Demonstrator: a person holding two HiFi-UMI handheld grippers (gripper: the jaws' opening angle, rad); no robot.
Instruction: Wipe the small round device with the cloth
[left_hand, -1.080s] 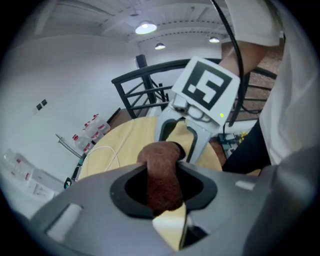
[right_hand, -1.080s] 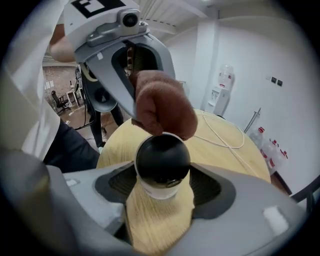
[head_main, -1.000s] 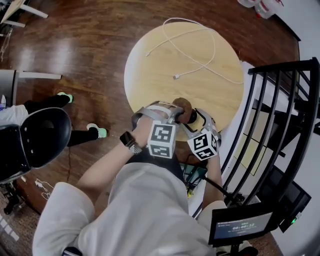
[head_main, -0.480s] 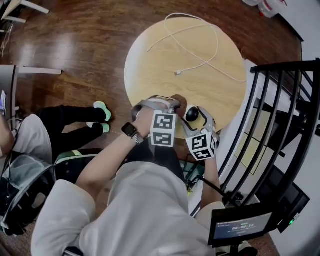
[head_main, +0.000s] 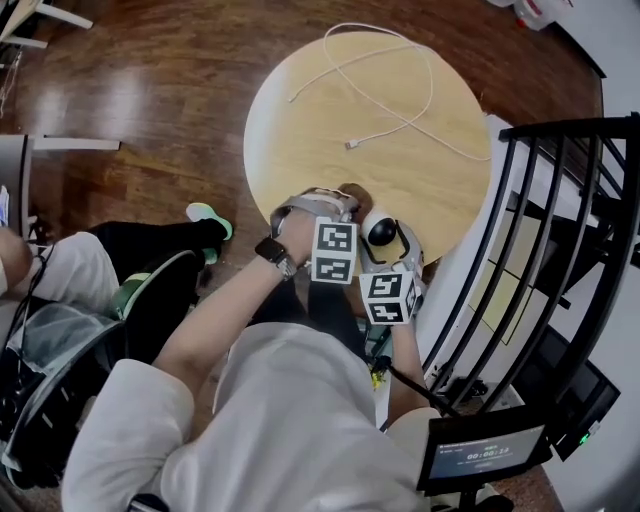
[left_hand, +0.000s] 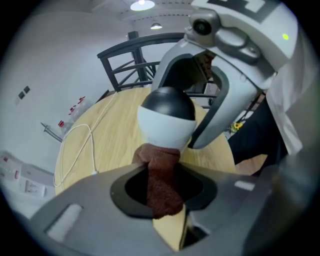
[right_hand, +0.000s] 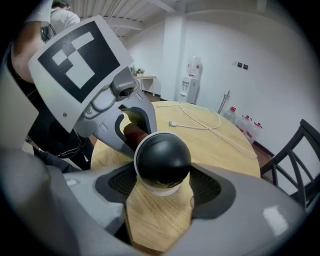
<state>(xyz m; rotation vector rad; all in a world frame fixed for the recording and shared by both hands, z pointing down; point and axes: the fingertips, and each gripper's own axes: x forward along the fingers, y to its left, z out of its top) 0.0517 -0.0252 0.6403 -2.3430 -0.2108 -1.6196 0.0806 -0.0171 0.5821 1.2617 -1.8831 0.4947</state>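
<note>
Wiping is judged under way, not complete. The left claw (left_hand: 162, 192) pinches the brown cloth (left_hand: 159, 167), which touches the white lower shell of the small round device (left_hand: 166, 122). The right claw (right_hand: 162, 182) is clamped on the device at the near edge of the bench (head_main: 330, 120). The left gripper view shows this contact. The right gripper view shows mainly the dark dome.

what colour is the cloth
The cloth is dark reddish brown; the left gripper view shows it best.
</note>
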